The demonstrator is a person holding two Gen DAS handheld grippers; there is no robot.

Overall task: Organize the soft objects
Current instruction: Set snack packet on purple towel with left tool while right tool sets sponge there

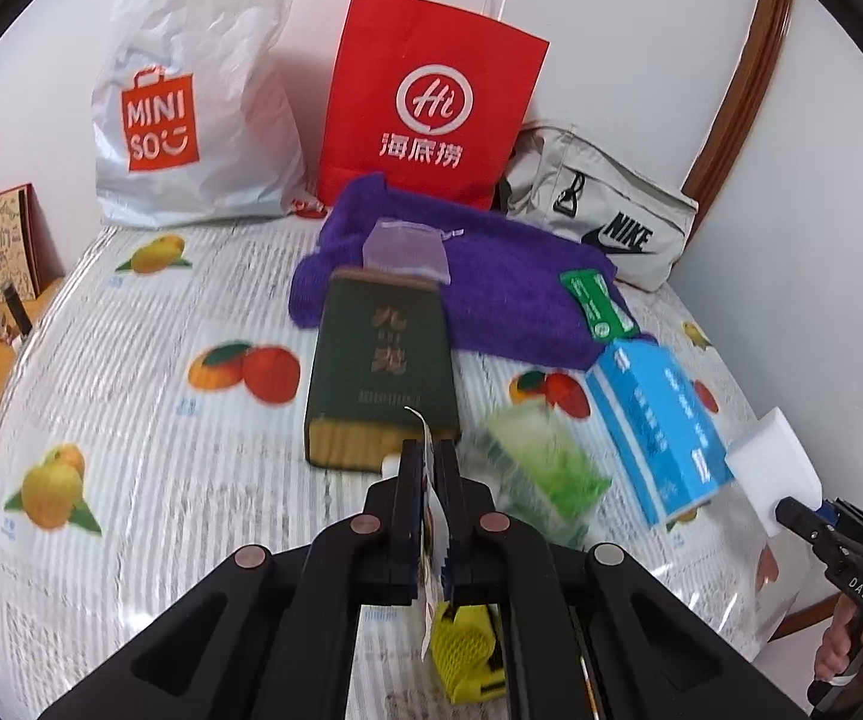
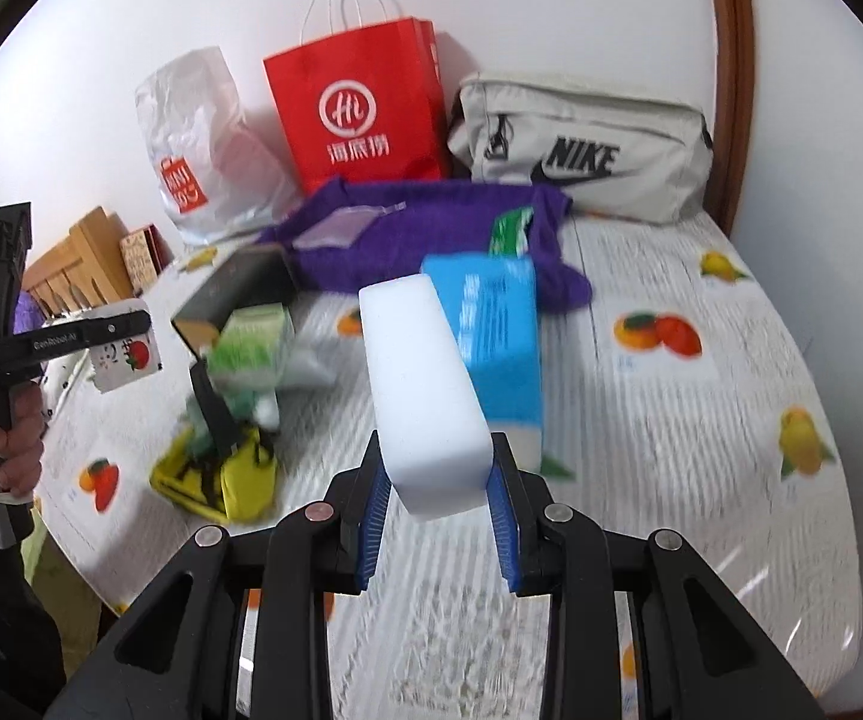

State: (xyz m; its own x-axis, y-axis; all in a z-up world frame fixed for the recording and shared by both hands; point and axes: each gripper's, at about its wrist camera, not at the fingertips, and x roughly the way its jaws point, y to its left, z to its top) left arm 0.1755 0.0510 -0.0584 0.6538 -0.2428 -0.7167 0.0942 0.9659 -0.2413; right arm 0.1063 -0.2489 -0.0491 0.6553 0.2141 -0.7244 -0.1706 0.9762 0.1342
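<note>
1. A white foam block (image 2: 425, 396) sits pinched between the blue pads of the right gripper (image 2: 437, 501), raised above the bed; the block juts forward past the fingertips.
2. The left gripper (image 1: 429, 468) is pressed together on a thin white card tag (image 1: 434, 516) — a yellow mesh item (image 1: 467, 657) hangs beneath it, lifted off the bed.
3. Just beyond the foam block lies a blue packet (image 2: 500, 330), with a green-and-white packet (image 1: 545, 480) beside it, blurred.
4. A dark green box (image 1: 380, 372) rests partly on a purple towel (image 1: 491, 288); a small pale pouch (image 1: 404, 249) lies on the towel.
5. Everything sits on a bed cover printed with fruit (image 1: 131, 360).
6. Against the white wall stand a white Miniso bag (image 1: 191, 108), a red paper bag (image 1: 431, 102) and a grey Nike bag (image 2: 581, 150) — side by side.
</note>
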